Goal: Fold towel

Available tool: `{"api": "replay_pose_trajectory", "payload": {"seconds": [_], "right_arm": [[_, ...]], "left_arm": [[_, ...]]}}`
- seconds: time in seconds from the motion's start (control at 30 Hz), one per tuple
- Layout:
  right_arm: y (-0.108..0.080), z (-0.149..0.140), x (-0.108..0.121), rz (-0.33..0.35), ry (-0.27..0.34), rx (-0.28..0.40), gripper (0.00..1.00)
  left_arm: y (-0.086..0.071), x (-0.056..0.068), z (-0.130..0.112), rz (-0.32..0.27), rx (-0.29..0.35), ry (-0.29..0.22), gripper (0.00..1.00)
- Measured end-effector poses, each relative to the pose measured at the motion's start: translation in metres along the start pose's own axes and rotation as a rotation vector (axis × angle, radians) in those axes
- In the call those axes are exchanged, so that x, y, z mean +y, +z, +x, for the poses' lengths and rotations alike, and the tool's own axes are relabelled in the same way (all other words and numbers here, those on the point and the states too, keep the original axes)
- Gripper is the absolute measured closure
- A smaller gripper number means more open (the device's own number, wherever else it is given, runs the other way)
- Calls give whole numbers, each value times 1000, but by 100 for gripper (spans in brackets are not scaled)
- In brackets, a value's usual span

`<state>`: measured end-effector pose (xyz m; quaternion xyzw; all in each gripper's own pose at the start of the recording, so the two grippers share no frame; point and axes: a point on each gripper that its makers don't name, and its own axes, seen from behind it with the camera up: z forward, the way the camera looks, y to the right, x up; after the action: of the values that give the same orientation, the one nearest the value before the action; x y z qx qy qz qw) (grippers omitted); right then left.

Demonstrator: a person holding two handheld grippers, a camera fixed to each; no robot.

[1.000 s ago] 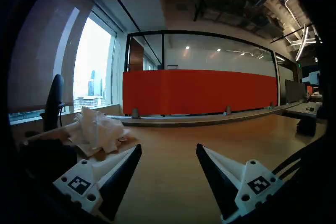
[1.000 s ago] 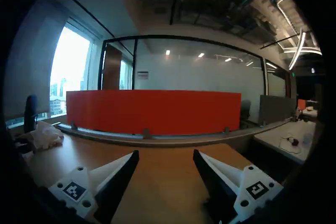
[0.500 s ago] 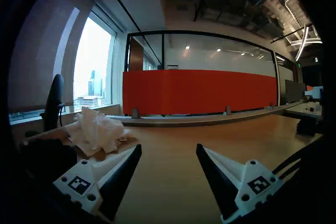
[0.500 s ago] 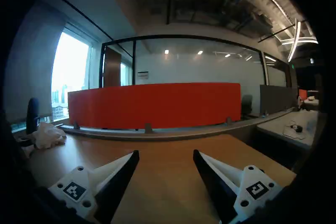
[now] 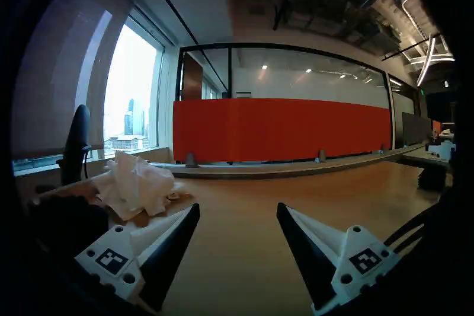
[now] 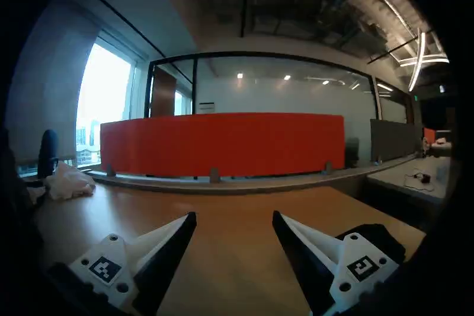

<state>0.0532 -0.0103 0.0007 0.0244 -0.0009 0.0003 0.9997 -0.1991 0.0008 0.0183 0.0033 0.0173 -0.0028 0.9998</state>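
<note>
The towel (image 5: pixel 133 188) is seen crumpled into a pale, creased heap, unfolded, on the far left of the wooden table (image 5: pixel 355 191) by the window (image 5: pixel 130 102); the left tool (image 5: pixel 237 206) is held wide open near it, nothing gripped; the right tool (image 6: pixel 233 214) is likewise spread and empty, well apart from the towel; a red partition (image 5: pixel 278 129) is set along the far edge.

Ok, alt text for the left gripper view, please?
The left gripper, open and empty, points low across a wooden desk, with a crumpled white towel lying on it ahead to the left. A red partition and a bright window stand behind.
</note>
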Motion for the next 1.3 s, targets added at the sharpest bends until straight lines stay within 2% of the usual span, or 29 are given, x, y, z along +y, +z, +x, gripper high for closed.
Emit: {"api": "replay_pose_trajectory", "payload": {"seconds": [0.17, 0.57, 1.3], "right_arm": [[1, -13, -1, 0, -19, 3, 1], [4, -31, -3, -7, -21, -3, 0], [0, -29, -8, -2, -13, -3, 0]], "left_arm": [[0, 0, 0, 0, 0, 0, 3], [0, 0, -1, 0, 0, 0, 4], [0, 0, 0, 0, 0, 0, 3]]}}
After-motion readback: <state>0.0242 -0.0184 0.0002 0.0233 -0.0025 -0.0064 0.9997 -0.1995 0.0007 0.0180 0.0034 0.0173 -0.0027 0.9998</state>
